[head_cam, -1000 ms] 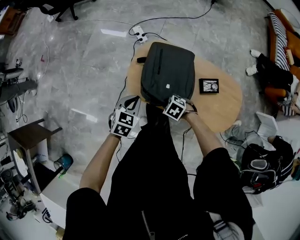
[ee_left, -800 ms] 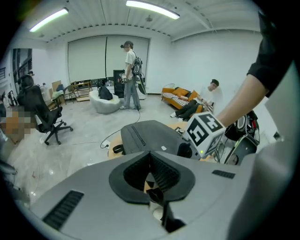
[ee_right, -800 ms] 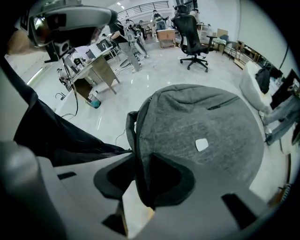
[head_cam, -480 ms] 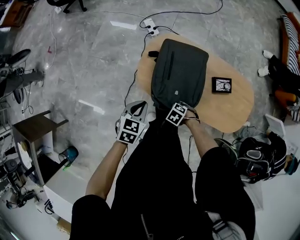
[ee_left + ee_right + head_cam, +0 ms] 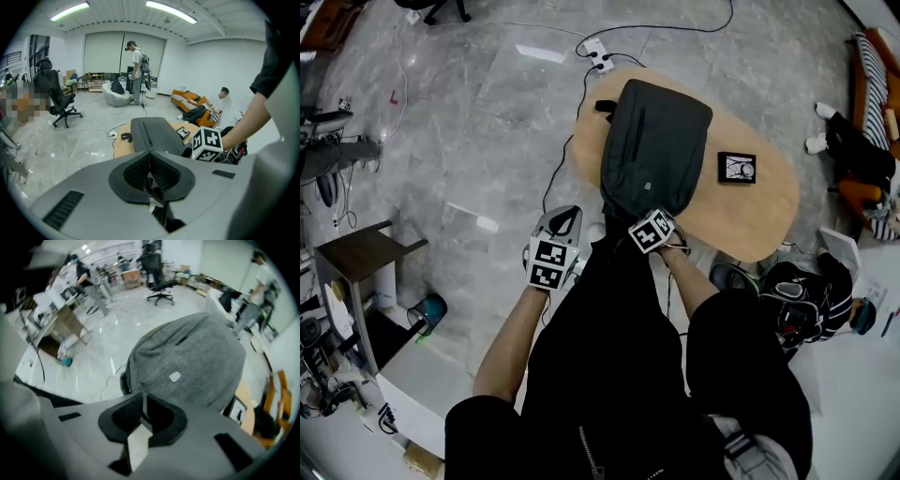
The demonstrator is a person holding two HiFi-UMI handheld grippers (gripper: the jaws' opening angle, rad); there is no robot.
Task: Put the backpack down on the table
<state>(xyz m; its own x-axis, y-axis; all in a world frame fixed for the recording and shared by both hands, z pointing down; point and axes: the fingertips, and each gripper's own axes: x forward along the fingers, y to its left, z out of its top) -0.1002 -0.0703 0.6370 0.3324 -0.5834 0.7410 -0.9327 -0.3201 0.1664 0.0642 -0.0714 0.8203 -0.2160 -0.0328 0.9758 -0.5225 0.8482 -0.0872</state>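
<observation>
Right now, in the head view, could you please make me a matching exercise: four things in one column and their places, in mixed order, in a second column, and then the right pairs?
Things
1. backpack
2. small black square frame
3. white power strip
4. left gripper

Places
A. on the floor, just beyond the far end of the table
B. over the floor, left of the table's near end, jaws shut
C. lying flat on the table, on its left and middle part
D. on the table, to the right of the backpack and apart from it

Pairs: 1-C, 2-D, 3-A, 4-B
</observation>
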